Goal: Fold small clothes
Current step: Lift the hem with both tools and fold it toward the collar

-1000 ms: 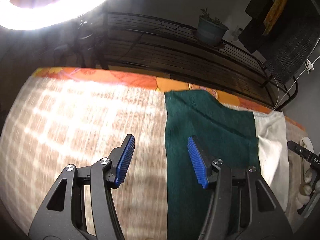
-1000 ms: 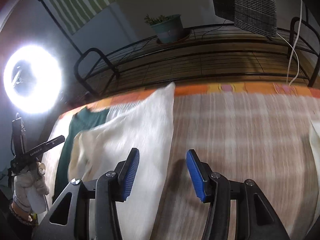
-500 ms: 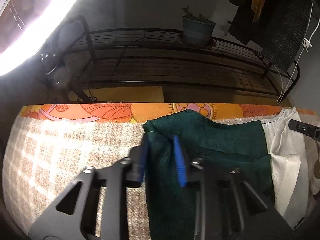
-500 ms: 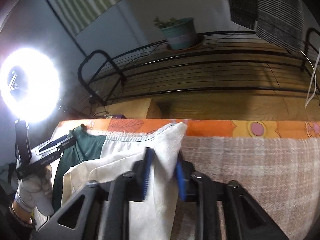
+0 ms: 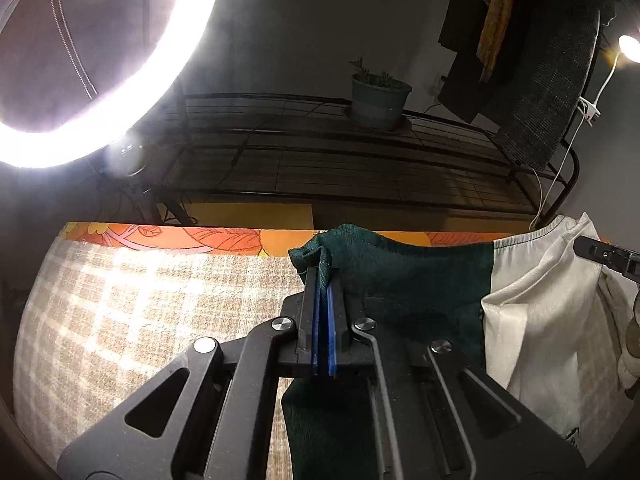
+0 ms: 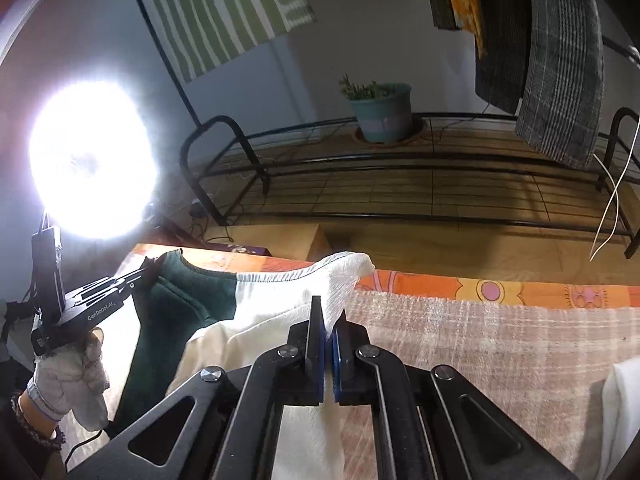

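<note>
Surface: worktop (image 5: 140, 304) under a beige checked cloth with an orange floral border. Beyond it: black wire rack (image 6: 400, 184), potted plant (image 6: 380, 108), ring light (image 5: 120, 80). The green-and-cream garment (image 5: 420, 276) is lifted along the far edge, long axis left to right. Left gripper (image 5: 323, 280) fingers pinch its green corner; right gripper (image 6: 327, 316) fingers pinch its cream corner.

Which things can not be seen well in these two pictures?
- Left wrist view: the garment lower part, hidden behind the left claw.
- Right wrist view: its near end, behind the right claw.
- Right wrist view: white cloth, cut off by the right edge.
</note>
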